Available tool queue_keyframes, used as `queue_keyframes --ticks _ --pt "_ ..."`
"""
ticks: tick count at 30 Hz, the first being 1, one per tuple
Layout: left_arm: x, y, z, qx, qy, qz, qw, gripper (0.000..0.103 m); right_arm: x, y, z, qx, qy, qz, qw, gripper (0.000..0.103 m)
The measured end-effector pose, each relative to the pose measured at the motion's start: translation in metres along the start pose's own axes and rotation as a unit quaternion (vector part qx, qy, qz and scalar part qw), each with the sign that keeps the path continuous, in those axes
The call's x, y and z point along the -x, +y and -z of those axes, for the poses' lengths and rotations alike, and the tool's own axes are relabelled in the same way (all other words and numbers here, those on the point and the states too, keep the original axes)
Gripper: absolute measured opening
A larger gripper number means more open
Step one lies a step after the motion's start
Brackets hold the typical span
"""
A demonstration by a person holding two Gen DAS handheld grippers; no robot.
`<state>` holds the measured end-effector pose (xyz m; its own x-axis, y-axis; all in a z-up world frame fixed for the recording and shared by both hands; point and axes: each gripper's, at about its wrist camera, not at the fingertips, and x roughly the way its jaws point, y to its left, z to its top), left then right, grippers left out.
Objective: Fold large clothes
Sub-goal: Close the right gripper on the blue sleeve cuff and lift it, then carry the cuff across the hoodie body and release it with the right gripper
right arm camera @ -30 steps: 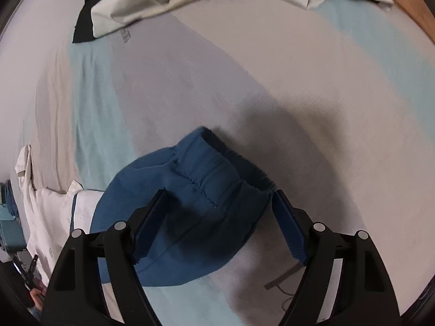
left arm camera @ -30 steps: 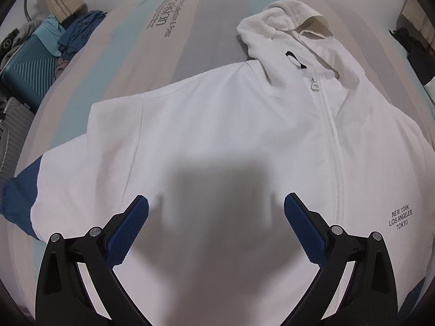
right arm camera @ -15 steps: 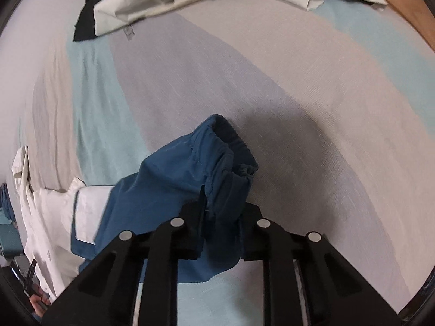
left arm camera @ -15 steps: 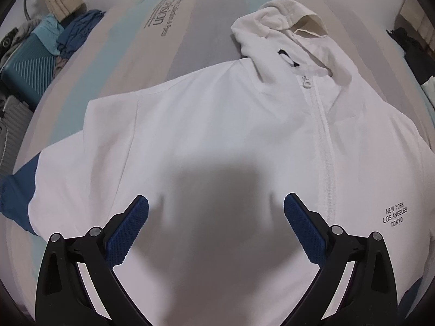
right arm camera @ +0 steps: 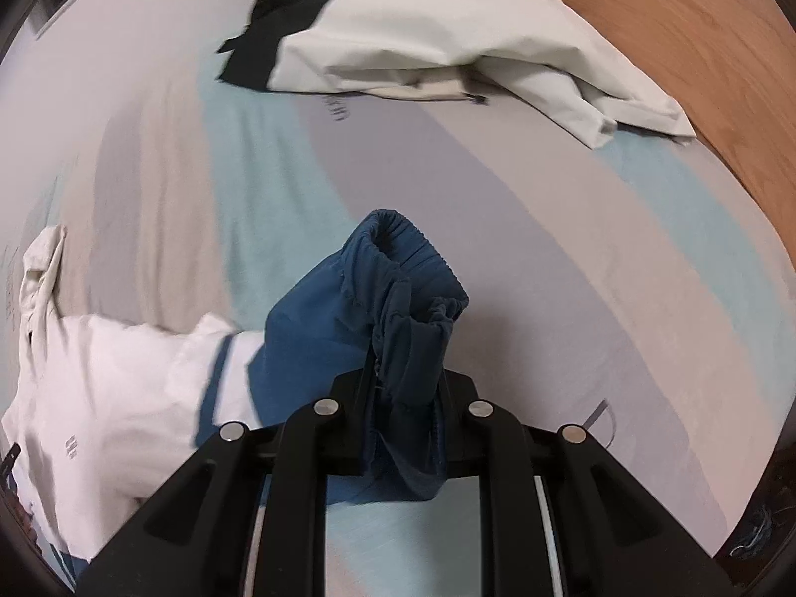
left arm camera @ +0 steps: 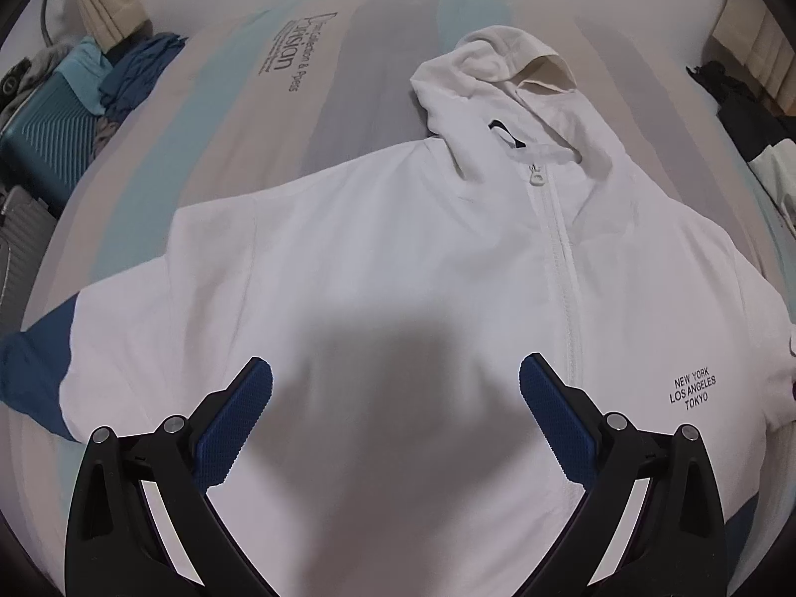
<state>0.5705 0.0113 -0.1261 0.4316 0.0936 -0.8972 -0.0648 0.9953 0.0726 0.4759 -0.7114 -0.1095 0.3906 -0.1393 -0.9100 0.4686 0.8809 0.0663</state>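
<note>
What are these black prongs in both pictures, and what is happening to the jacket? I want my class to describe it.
Each picture comes from a camera on a hand-held gripper, looking along its jaws. A person holds one in each hand. The left gripper hangs open above a white hooded jacket spread zipped on a striped bedsheet. The right gripper is shut on the jacket's blue sleeve cuff and lifts it off the sheet. More clothes lie piled at the bed's far edge.

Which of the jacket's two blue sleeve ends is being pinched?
The blue cuff in the right gripper, bunched and lifted. The other blue sleeve end lies flat beside the open left gripper.
</note>
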Motion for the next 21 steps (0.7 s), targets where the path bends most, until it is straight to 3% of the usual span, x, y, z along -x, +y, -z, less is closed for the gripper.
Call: queue_keyframes --ticks 11,21 --pt "0.034 0.071 0.009 -0.006 -0.014 0.023 0.9996 0.097 0.05 0.128 0.03 0.052 -0.016 -0.025 0.998 0.015" --pt "0.049 0.161 0.018 -0.004 -0.02 0.023 0.9995 0.097 0.073 0.286 0.066 0.109 -0.021 -0.048 0.993 0.015"
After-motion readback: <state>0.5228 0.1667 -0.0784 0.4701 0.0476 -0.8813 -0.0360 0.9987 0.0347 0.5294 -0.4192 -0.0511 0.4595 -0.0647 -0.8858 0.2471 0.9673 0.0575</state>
